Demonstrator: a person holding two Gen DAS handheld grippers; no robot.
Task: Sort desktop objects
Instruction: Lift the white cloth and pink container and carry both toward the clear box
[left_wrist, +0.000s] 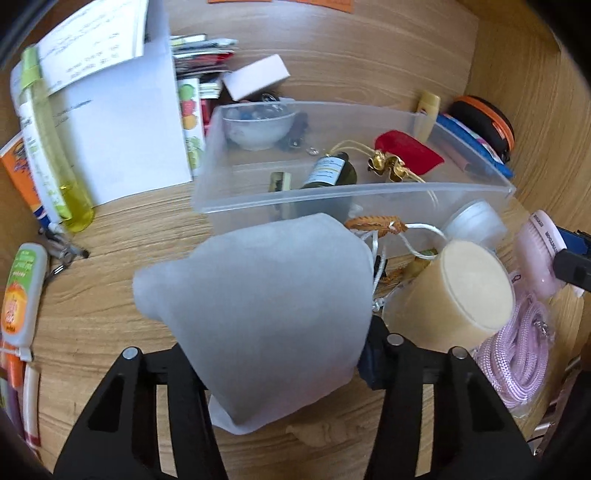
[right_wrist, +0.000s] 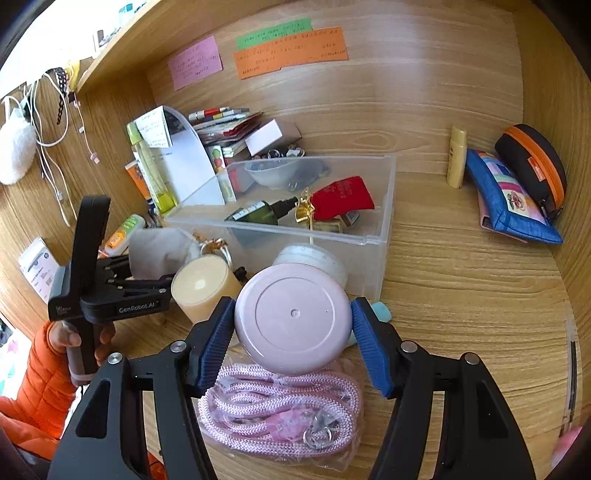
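Observation:
My left gripper (left_wrist: 295, 354) is shut on a grey cloth pouch (left_wrist: 266, 310) and holds it just in front of the clear plastic bin (left_wrist: 354, 194); the pouch hides its fingertips. It shows in the right wrist view (right_wrist: 147, 280) too, with the pouch (right_wrist: 159, 251). My right gripper (right_wrist: 293, 332) is shut on a round pink brush (right_wrist: 293, 317), its blue pads (right_wrist: 218, 332) pressing both sides, above a bagged pink rope (right_wrist: 280, 413). The bin (right_wrist: 369, 258) holds a green bottle (right_wrist: 266, 212), a red pouch (right_wrist: 341, 197), a white bowl (right_wrist: 271, 171) and a gold ornament (right_wrist: 303, 210).
A cream candle (right_wrist: 203, 286) and a white jar (right_wrist: 314, 260) stand before the bin. Papers, tubes and a yellow bottle (left_wrist: 59, 155) lie left. A blue pouch (right_wrist: 509, 199), an orange-black case (right_wrist: 535, 166) and a lip balm (right_wrist: 457, 157) lie right. Wooden walls enclose the desk.

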